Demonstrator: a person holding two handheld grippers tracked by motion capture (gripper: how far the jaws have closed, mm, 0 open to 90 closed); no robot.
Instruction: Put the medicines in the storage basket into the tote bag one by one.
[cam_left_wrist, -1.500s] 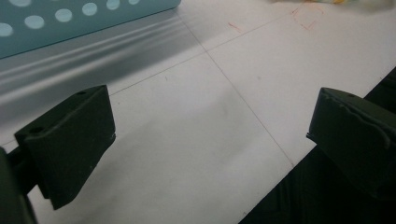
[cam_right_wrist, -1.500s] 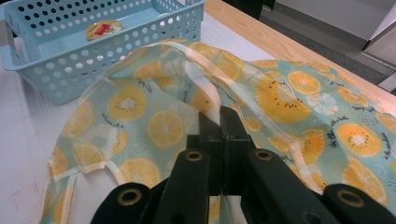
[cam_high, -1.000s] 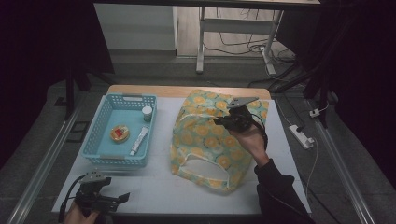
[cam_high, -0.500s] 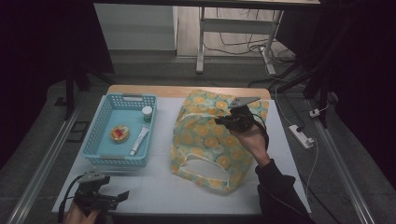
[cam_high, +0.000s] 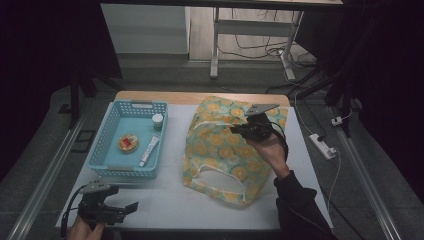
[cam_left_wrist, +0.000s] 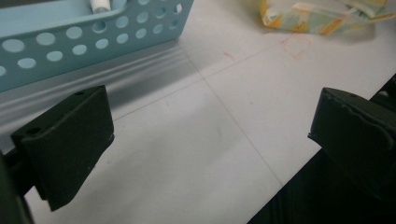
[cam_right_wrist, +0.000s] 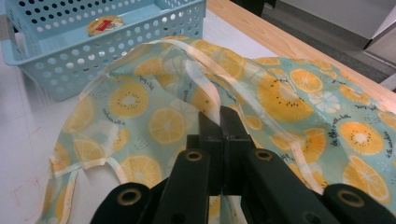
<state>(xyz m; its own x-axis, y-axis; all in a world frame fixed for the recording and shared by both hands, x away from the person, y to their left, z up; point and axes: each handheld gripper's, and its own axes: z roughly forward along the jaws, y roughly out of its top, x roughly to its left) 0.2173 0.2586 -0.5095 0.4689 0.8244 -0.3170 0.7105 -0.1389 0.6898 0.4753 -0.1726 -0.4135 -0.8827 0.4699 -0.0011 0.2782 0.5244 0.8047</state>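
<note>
Lemon-printed pale green fabric bag (cam_high: 227, 147) lies flat on the white table (cam_high: 170, 200) in the high view, just right of a light blue perforated plastic basket (cam_high: 112, 167). The right gripper (cam_high: 239, 131) rests on the bag's upper right part, held by the person's right hand (cam_high: 267, 150); from here I cannot tell how its jaws stand. The basket holds a small white bottle (cam_high: 157, 121), a round yellow tin with a red label (cam_high: 128, 142) and a white tube (cam_high: 149, 150). The left gripper (cam_high: 131, 207) sits at the table's near left corner, well apart from the bag.

In the left gripper view, the two black jaws stand wide apart with nothing between them, over bare table (cam_left_wrist: 210, 135). The basket's wall (cam_left_wrist: 93, 42) is just ahead, and a corner of the bag (cam_left_wrist: 317, 18) shows at the top right.

In the right gripper view, the jaws are pressed together, pinching a pale strap of the bag (cam_right_wrist: 215, 100) at its edge. The bag spreads around them, with the basket (cam_right_wrist: 70, 60) and its tin (cam_right_wrist: 105, 24) beyond.
</note>
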